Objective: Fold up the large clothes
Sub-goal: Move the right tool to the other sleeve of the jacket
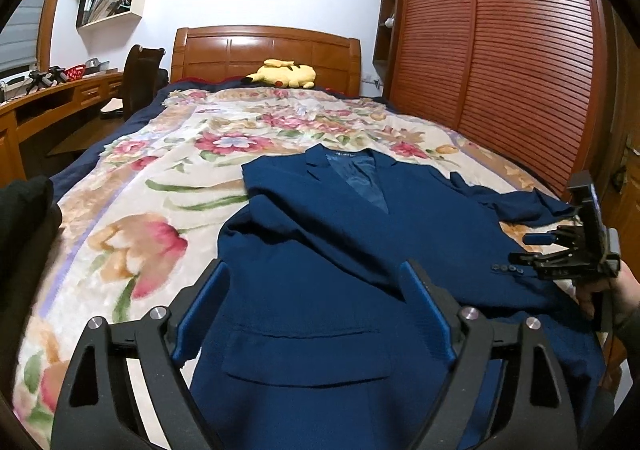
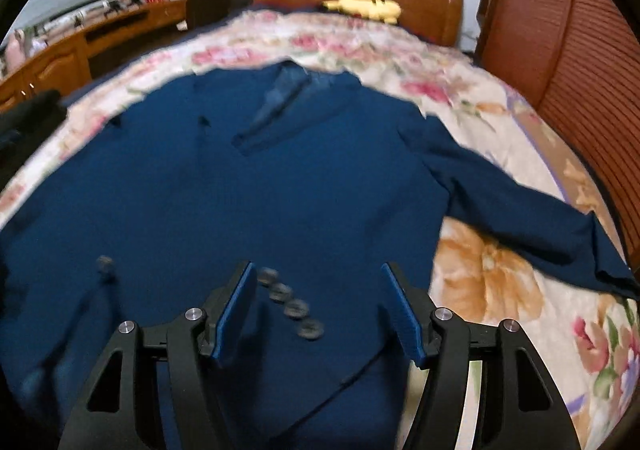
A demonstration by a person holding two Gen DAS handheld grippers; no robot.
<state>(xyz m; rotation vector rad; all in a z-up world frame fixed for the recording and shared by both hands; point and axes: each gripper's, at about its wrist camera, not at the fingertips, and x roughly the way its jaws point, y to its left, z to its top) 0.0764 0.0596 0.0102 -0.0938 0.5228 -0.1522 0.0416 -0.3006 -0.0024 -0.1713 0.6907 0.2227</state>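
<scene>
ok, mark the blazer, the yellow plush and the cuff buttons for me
blazer [image 1: 320, 250]: left wrist view, chest panel.
yellow plush [image 1: 285, 73]: left wrist view, body, by the headboard.
cuff buttons [image 2: 289, 305]: right wrist view, middle of the row.

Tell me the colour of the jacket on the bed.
Dark blue jacket, clearest in the left wrist view.

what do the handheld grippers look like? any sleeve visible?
Both the left gripper and the right gripper have black skeletal frames with triangular cutouts, silver round pivot pins and flat blue ribbed pads. The hand carrying the right one shows a dark sleeve cuff. No cables visible.
</scene>
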